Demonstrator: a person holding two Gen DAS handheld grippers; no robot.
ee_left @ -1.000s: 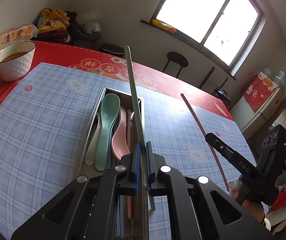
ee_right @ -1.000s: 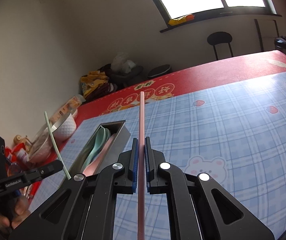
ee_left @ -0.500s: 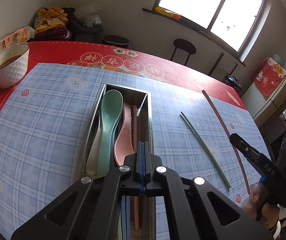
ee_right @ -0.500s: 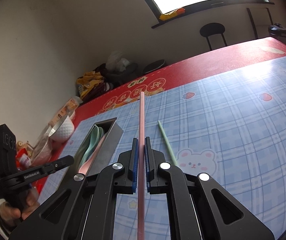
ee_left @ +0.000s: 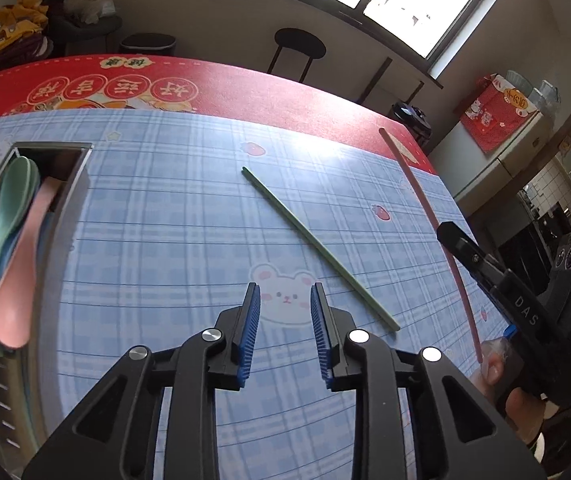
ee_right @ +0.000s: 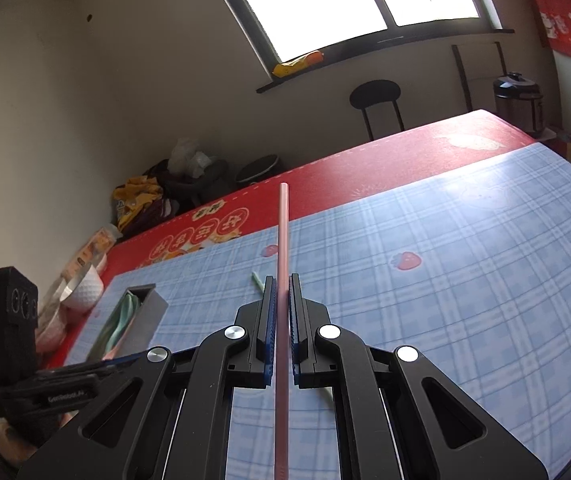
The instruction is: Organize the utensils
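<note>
A green chopstick (ee_left: pixel 317 246) lies flat on the blue plaid mat, just right of and beyond my left gripper (ee_left: pixel 285 310), which is open and empty above the mat. My right gripper (ee_right: pixel 281 294) is shut on a pink chopstick (ee_right: pixel 282 240) that points up and away; it also shows in the left wrist view (ee_left: pixel 425 204) at the right. A metal utensil box (ee_left: pixel 65 184) at the left holds a green spoon (ee_left: pixel 9 200) and a pink spoon (ee_left: pixel 21 276). The green chopstick's tip (ee_right: pixel 256 279) shows beside the right gripper's fingers.
A white bowl (ee_right: pixel 83 286) and other dishes stand on the red tablecloth (ee_left: pixel 213 84) left of the box. A black stool (ee_left: pixel 295 46) and a window lie beyond the table's far edge. The left gripper's body (ee_right: pixel 9 320) is at the lower left of the right wrist view.
My left gripper let go of the green chopstick, which now lies on the mat, then swung right away from the box and opened. The right gripper still holds the pink chopstick.
</note>
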